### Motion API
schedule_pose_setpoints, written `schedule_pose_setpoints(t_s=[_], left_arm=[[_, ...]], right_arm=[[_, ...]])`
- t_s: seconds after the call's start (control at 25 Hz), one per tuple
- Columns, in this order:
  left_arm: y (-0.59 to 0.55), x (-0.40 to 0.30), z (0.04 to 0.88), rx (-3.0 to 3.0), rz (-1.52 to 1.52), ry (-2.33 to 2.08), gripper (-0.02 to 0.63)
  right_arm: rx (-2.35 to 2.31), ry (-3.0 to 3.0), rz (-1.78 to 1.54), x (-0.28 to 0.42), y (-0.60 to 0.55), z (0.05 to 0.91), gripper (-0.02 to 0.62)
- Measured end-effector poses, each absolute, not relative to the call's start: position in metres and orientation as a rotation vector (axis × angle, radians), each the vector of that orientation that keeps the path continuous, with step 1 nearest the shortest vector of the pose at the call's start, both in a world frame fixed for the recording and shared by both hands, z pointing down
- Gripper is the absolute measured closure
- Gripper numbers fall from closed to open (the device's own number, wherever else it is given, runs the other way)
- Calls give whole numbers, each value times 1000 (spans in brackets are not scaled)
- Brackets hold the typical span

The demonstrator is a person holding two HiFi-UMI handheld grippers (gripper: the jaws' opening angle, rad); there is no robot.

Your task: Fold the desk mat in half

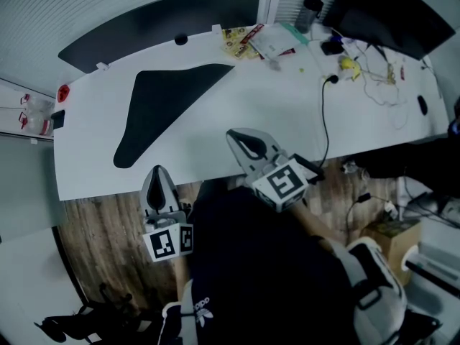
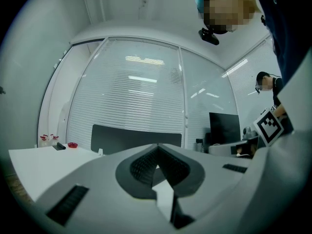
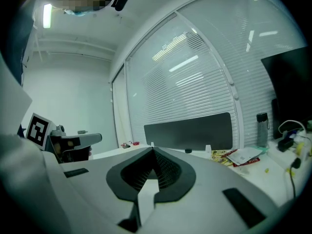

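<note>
Desk mat looks folded already, both grippers empty

The dark desk mat (image 1: 162,106) lies on the left part of the white surface (image 1: 287,113) in a lopsided wedge shape. 1 long edge reads like a crease, so I'd guess the fold is done, though I can't tell for sure that it's 2 layers. The left gripper (image 1: 158,177) and right gripper (image 1: 242,141) hang by the near edge, apart from the mat, fingers together on nothing. Maybe squaring up the edges is all that's left.

The desk mat (image 1: 162,106) is black, the desk (image 1: 273,106) white (floor (image 1: 100,236) brown, wood-grained).
</note>
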State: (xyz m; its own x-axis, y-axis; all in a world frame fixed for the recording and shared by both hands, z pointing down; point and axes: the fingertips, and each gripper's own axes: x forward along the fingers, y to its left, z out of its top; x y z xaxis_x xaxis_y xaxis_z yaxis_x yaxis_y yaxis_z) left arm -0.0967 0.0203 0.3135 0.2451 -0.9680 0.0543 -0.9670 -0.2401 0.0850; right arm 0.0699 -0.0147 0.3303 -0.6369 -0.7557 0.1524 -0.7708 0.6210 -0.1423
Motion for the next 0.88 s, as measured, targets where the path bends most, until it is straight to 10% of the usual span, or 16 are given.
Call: schedule_pose_setpoints(t_s=[0.88], left_arm=[[17,-102,317,2382,-26,-1866,604]], right_arm=[[1295,-2739,294,65,-19,333,594]])
